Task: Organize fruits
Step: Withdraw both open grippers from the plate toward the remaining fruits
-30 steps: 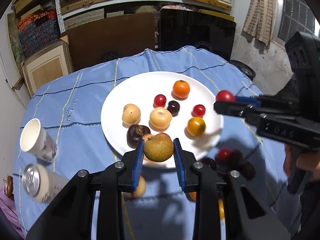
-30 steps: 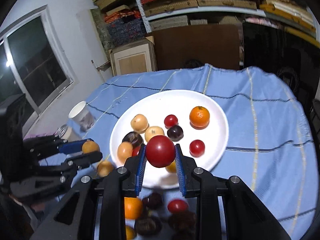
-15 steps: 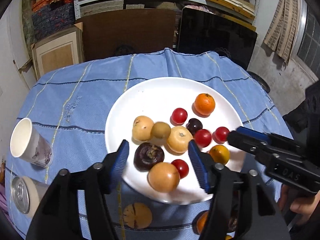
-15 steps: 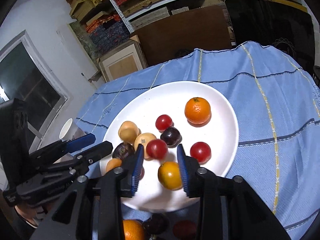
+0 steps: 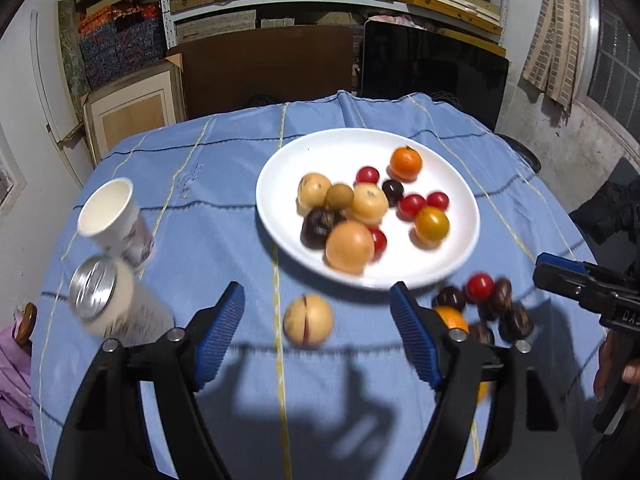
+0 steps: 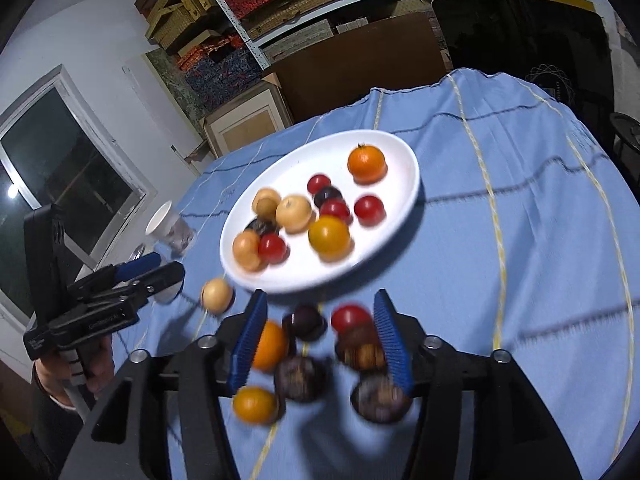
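Left wrist view: your left tongs [image 5: 318,340] are opening, empty, over a tan fruit [image 5: 308,320] on the bench [image 5: 200,184]. Your right tongs [image 6: 320,336] are also opening, holding nothing, above loose fruits [image 6: 304,322] beside the filled white plate [image 6: 396,200].

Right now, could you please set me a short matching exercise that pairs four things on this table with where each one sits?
Things:
1. orange tangerine
2. tan fruit with a dark slit
3. paper cup
4. red cherry tomato

Places:
A. on the cloth, in the cluster of loose fruit off the plate's near rim
B. at the far side of the white plate
C. beside the drink can
D. alone on the cloth between the left tongs

Pairs: 1-B, 2-D, 3-C, 4-A
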`<state>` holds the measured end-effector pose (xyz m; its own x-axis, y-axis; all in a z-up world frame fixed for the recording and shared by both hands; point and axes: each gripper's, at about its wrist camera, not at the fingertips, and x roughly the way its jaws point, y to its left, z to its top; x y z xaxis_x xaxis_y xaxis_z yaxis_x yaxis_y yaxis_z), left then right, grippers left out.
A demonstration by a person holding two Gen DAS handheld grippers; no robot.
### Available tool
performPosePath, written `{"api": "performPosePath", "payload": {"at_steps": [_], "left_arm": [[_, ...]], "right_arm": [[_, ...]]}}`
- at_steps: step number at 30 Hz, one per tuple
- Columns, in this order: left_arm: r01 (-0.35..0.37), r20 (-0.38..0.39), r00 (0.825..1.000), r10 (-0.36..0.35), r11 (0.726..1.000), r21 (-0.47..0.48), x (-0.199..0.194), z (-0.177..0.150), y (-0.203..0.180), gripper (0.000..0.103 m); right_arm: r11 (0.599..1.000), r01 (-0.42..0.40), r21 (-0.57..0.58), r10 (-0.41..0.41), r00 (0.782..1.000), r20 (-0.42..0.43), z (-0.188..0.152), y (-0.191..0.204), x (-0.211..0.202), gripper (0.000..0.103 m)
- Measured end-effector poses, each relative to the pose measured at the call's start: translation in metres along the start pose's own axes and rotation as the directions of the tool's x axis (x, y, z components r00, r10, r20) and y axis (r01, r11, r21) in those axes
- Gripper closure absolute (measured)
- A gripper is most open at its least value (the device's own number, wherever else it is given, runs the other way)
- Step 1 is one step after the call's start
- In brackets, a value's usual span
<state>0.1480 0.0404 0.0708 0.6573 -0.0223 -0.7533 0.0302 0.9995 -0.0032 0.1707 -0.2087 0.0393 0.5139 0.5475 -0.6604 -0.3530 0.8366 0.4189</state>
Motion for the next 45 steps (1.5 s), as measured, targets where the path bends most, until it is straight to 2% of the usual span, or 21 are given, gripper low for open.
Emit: {"api": "performPosePath", "payload": {"at_steps": [6, 10, 16, 20, 25, 30, 35, 36, 39, 45], "left_arm": [[-0.023, -0.021, 0.999, 0.024, 0.999, 0.037, -0.014, -0.044, -0.008, 0.029], [-0.011, -0.042, 0.999, 0.012, 1.0, 0.023, -0.017, -0.065, -0.009, 0.029], [0.001, -0.072, 0.997, 0.0, 1.0, 0.006, -0.014, -0.081, -0.01, 0.029], [-0.001, -0.082, 0.997, 0.001, 1.0, 0.007, -0.011, -0.088, -0.01, 0.029], [0.001, -0.092, 0.996, 0.0, 1.0, 0.01, -0.007, -0.091, -0.01, 0.029], [0.007, -0.091, 0.996, -0.005, 1.0, 0.018, -0.006, -0.09, -0.01, 0.029], [-0.005, -0.101, 0.995, 0.007, 1.0, 0.02, 0.001, -0.088, -0.005, 0.029], [-0.007, -0.102, 0.995, 0.009, 1.0, 0.021, 0.003, -0.087, -0.004, 0.029], [-0.011, -0.104, 0.995, 0.014, 1.0, 0.023, 0.008, -0.083, -0.002, 0.029], [-0.027, -0.102, 0.994, 0.027, 1.0, 0.0, 0.022, -0.065, 0.007, 0.029]], "right_arm": [[1.0, 0.004, -0.006, -0.004, 1.0, -0.001, -0.038, 0.005, -0.019, 0.045], [1.0, -0.009, -0.009, 0.009, 1.0, -0.023, -0.06, 0.008, -0.023, 0.044], [0.999, 0.01, -0.038, -0.012, 0.998, -0.054, -0.075, 0.01, -0.023, 0.044], [0.996, 0.062, -0.071, -0.066, 0.996, -0.058, -0.077, 0.011, -0.021, 0.043], [0.97, 0.171, -0.173, -0.178, 0.984, -0.027, -0.064, 0.017, -0.017, 0.043], [0.929, 0.256, -0.267, -0.28, 0.958, -0.054, -0.052, 0.016, 0.006, 0.043], [0.918, 0.272, -0.29, -0.313, 0.944, -0.103, -0.054, 0.01, 0.029, 0.044], [0.916, 0.275, -0.291, -0.318, 0.941, -0.112, -0.055, 0.009, 0.033, 0.046], [0.912, 0.288, -0.294, -0.324, 0.942, -0.082, -0.054, 0.007, 0.035, 0.062], [0.942, 0.235, -0.241, -0.26, 0.963, -0.075, -0.052, -0.002, 0.028, 0.062]]}}
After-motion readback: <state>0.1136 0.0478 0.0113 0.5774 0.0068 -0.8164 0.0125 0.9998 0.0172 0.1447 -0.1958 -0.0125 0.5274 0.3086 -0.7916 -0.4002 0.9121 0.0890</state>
